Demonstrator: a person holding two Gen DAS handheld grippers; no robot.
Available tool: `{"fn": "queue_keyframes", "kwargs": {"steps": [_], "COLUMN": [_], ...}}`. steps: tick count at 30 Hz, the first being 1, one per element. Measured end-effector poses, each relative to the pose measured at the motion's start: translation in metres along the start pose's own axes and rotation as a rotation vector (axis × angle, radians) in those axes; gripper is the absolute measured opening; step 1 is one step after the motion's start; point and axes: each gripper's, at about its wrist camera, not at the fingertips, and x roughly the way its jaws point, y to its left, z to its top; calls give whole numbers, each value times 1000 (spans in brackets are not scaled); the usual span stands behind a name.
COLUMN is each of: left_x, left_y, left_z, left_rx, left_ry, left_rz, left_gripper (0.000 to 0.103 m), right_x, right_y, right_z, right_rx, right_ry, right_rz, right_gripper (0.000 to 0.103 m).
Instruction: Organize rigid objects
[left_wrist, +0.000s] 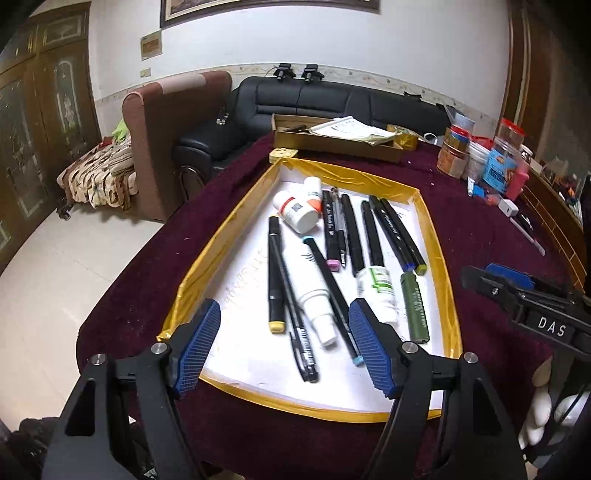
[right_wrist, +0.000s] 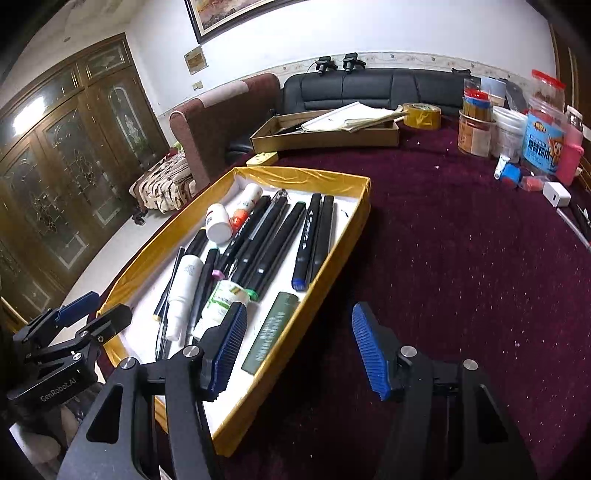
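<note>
Left wrist view: my left hand-held gripper (left_wrist: 284, 345) stands open and empty above the near end of the yellow tray (left_wrist: 439, 258); pens (left_wrist: 352, 232) and bottles (left_wrist: 314, 291) lie ahead.

Right wrist view: my right hand-held gripper (right_wrist: 299, 350) gapes, empty, straddling the tray's right wall (right_wrist: 332, 251); a green lighter (right_wrist: 271, 332) lies just ahead.

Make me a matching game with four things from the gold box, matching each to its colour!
Things:
1. marker end cap nearest the left tool, left wrist view
2. flat lighter-like stick
3. marker end cap beside the olive-capped one
4. spray bottle

Colours:
A. white
B. blue
C. yellow
D. dark green

Pairs: 1-C, 2-D, 3-B, 4-A
</note>
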Motion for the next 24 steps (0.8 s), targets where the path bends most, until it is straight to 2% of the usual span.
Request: {"fn": "queue_keyframes", "kwargs": {"steps": [10,13,15,17,19,20,21,22,23,24], "left_x": [-3,-9,-21,-50,-76,-92,-102,-107,-105,-103], "left_y": [-23,-24,-23,-18,-13,-10,-7,-2,-1,-2], "left_z": [0,1,3,5,5,6,9,18,31,43], "left_rx": [63,62,48,18,-4,-21,-35,-56,-68,-74], "left_ry": [5,-23,-89,-248,-373,-447,-493,-511,-484,-457], "left_rz": [7,9,26,54,60,28,-38,-163,-258,-317], "left_gripper": [72,72,72,73,91,103,103,103,103,103], "right_x": [-13,-15,-17,-21,-33,-39,-48,-58,-66,-72], "right_y": [-10,-12,-13,-14,-14,-13,-10,-6,-2,2], "right_z": [-10,-12,-12,-11,-10,-9,-9,-10,-11,-12], "right_rx": [23,30,34,43,54,49,40,27,20,17], "right_ry": [-18,-23,-32,-51,-109,-144,-190,-254,-300,-347], "right_rz": [8,13,18,28,18,5,-15,-54,-89,-126], "right_gripper": [56,56,56,56,56,56,56,57,66,75]}}
